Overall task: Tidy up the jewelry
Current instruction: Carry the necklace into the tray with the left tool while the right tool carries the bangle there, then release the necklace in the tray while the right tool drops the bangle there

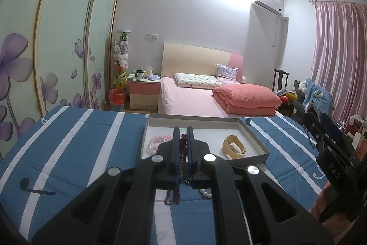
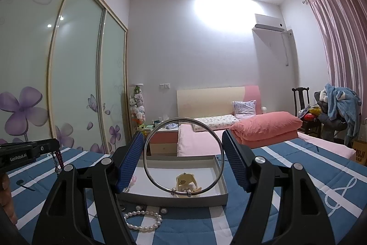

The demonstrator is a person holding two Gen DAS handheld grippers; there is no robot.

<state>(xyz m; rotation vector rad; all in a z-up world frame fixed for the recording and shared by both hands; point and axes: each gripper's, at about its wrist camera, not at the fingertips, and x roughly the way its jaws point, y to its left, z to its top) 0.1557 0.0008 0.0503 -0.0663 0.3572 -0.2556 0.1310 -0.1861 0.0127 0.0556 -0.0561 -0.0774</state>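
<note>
My left gripper [image 1: 183,130] is shut on a string of dark red beads [image 1: 182,146], which hangs below the jaws over the near edge of a shallow grey tray [image 1: 254,137]. In the right wrist view the same beads [image 2: 58,157] dangle at the far left. My right gripper [image 2: 182,133] is shut on a thin silver bangle [image 2: 146,160], held upright between the blue pads above the tray [image 2: 174,200]. Inside the tray lie a pink bead bracelet [image 1: 158,140] and a yellow watch [image 1: 234,147]. A pearl bracelet [image 2: 143,219] lies on the cloth in front of the tray.
The tray rests on a blue cloth with white stripes [image 1: 80,141] spread over a bed. Behind it are a pink bed with a folded salmon quilt [image 1: 247,98], a bedside cabinet [image 1: 144,93], sliding wardrobe doors on the left and a pink curtain on the right.
</note>
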